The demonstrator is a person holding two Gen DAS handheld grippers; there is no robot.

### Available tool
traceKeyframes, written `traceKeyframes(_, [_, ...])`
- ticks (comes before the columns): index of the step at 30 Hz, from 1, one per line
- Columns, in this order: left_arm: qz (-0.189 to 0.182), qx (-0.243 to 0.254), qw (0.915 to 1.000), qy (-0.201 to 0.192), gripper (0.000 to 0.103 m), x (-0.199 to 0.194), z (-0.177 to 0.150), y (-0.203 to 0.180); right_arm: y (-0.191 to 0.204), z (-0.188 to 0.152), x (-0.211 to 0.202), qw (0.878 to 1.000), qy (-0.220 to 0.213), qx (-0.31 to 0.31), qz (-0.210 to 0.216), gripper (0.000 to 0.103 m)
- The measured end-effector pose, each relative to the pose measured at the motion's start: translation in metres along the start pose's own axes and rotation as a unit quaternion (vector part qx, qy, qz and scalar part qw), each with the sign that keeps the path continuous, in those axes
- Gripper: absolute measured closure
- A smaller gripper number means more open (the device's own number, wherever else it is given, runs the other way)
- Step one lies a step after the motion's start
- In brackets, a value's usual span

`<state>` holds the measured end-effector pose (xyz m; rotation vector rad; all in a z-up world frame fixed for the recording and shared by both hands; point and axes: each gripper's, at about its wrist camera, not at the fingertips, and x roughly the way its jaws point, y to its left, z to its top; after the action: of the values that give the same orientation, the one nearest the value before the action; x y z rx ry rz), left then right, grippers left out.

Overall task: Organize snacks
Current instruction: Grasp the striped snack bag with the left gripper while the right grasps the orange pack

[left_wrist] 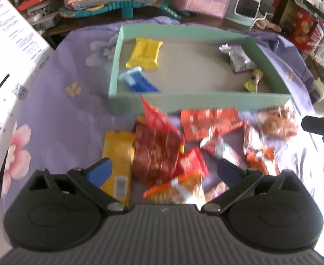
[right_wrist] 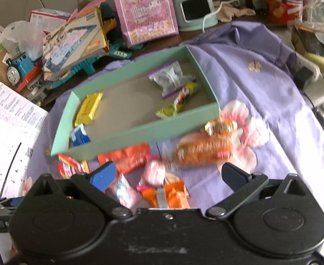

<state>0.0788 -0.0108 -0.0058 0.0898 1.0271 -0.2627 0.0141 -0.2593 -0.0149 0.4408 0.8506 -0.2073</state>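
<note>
Green tray (left_wrist: 197,105) sits on the purple cloth (left_wrist: 58,114), four packets already inside along its two short ends, likely sorted there, its middle floor bare. Loose snack pile (left_wrist: 184,145) lies just outside the tray's near wall. Left gripper (left_wrist: 165,173) and right gripper (right_wrist: 168,174) both hover over the pile, jaws spread wide, holding nothing; low tray wall, open cloth right of it.

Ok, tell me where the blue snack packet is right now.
The blue snack packet lies inside the green tray, in its near-left corner in both wrist views, just in front of the yellow packet.
</note>
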Motion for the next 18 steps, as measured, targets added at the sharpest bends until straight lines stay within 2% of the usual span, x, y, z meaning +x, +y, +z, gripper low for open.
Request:
traceKeyframes(6, [0.001, 0.007, 0.9998, 0.017, 0.0, 0.002, -0.032, -0.01, -0.008, -0.036, 0.011, 0.999, 0.031, 0.014, -0.001, 0.0])
traceKeyframes(11, [0.005, -0.001, 0.9993, 0.037, 0.0, 0.012, -0.045, -0.013, -0.01, -0.059, 0.02, 0.999, 0.049, 0.021, -0.004, 0.0])
traceKeyframes(18, [0.01, -0.001, 0.9981, 0.06, 0.0, 0.027, -0.053, -0.016, -0.008, -0.072, 0.024, 0.999, 0.041, 0.001, -0.02, 0.0])
